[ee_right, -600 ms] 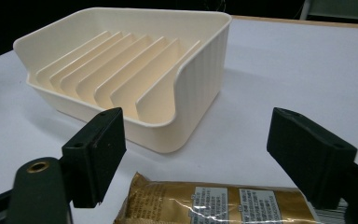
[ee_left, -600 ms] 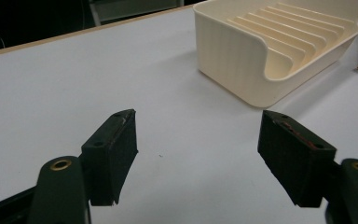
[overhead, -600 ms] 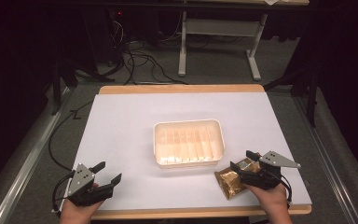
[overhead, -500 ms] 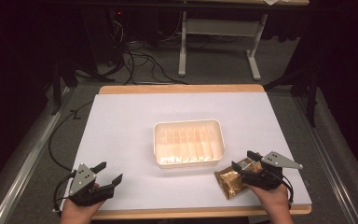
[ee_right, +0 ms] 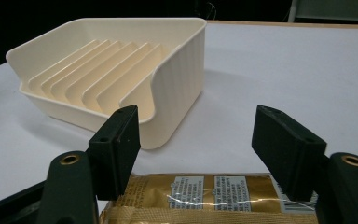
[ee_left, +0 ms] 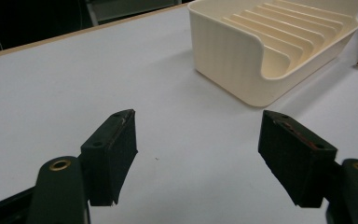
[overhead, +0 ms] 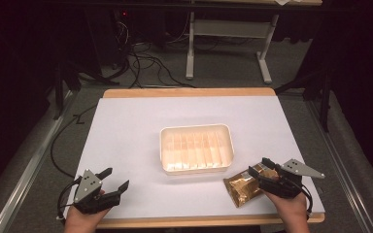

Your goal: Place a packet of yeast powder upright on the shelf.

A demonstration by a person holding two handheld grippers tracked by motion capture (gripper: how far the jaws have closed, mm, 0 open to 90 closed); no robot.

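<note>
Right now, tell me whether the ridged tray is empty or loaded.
Empty: the cream ridged tray shows bare slots in all views; the gold packet lies outside it on the table.

Two hands reach in over the near edge of the table (overhead: 126,126), each holding a black two-jaw gripper. The left hand (overhead: 80,221) sits at the near left corner. Its left gripper (overhead: 114,180) points toward the far right, jaws spread wide apart with nothing between them, a grey three-cornered plate on top and a dark cable trailing off the left edge. In the left gripper view its pads (ee_left: 112,154) hang just above the bare surface. The right hand (overhead: 289,208) sits near the near right corner. Its right gripper (overhead: 261,170) points left and slightly away, jaws parted wide; its pads (ee_right: 116,149) close on nothing.
</note>
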